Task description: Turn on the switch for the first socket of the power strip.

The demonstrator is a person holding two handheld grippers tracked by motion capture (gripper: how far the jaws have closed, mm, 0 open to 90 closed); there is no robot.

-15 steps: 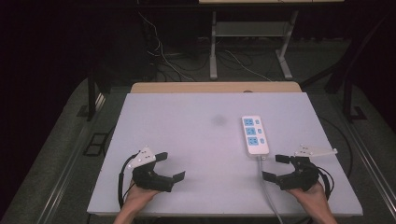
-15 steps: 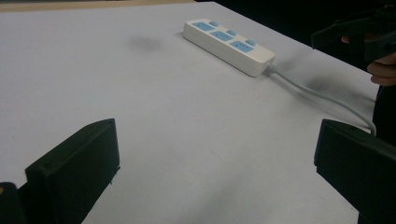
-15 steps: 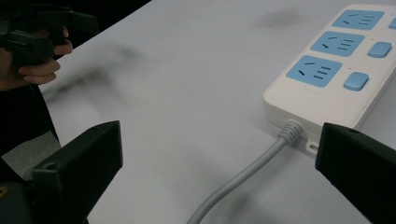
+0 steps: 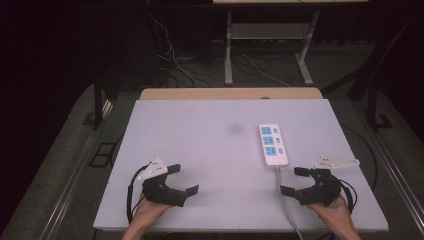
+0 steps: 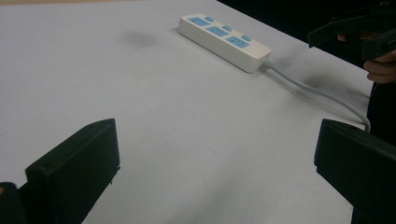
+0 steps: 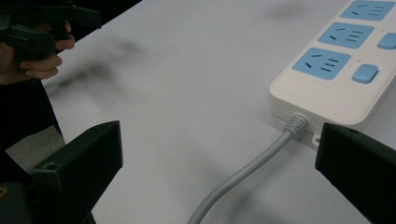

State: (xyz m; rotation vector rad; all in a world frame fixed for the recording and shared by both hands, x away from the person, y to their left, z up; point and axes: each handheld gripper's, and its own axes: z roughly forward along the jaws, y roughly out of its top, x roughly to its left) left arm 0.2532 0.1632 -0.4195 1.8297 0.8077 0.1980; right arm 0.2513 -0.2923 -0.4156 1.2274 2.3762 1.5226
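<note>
High view: matte white table, glossy oblong power strip; both grippers' blocky jaws wide apart, empty.

Power strip, white with blue sockets, cord trailing across table; right gripper jaws wide apart.

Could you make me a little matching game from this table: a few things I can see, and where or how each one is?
Things:
1. power strip
2. grey cord
3. left tool
4. right tool

Descriptions:
A. open, at the near left of the table
B. runs off the table's near edge
C. white with blue sockets, right of the table's middle
D. open, just right of the cord

Pairs: 1-C, 2-B, 3-A, 4-D
</note>
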